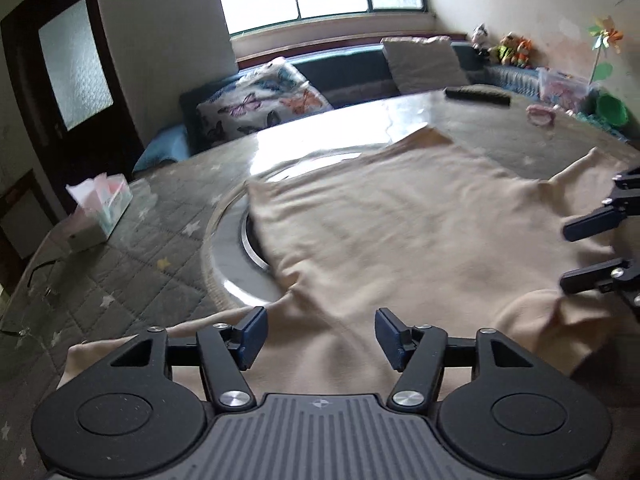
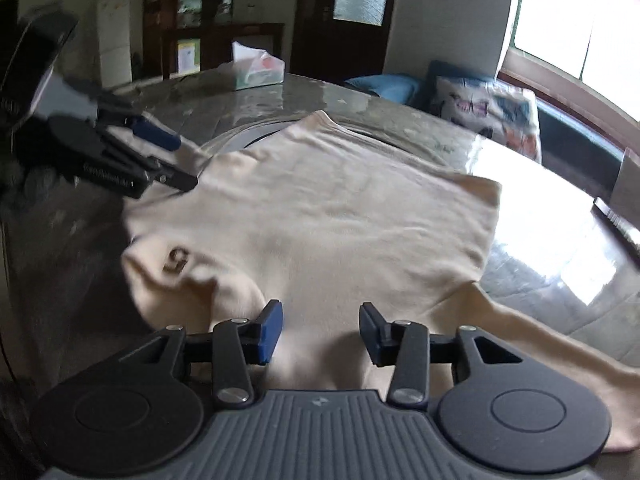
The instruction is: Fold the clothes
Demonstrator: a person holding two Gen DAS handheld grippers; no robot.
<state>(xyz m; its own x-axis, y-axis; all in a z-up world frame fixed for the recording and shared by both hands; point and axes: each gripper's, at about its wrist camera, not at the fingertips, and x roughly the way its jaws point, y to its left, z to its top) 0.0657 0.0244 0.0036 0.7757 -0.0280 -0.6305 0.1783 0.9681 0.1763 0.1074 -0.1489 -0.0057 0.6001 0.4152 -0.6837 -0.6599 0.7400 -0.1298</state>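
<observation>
A round glass-topped table (image 1: 132,240) carries a cream sweater (image 1: 400,236) spread flat across its middle, over which the left gripper (image 1: 320,338) and right gripper (image 2: 320,332) hover with jaws spread and empty, a tissue box (image 1: 100,212) well apart.

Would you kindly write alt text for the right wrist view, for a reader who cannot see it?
A beige garment lies spread on a round glass-topped table, with the right gripper open just above its near edge. The left gripper, also open, hovers at the garment's far-left edge, and a tissue box stands behind.
</observation>
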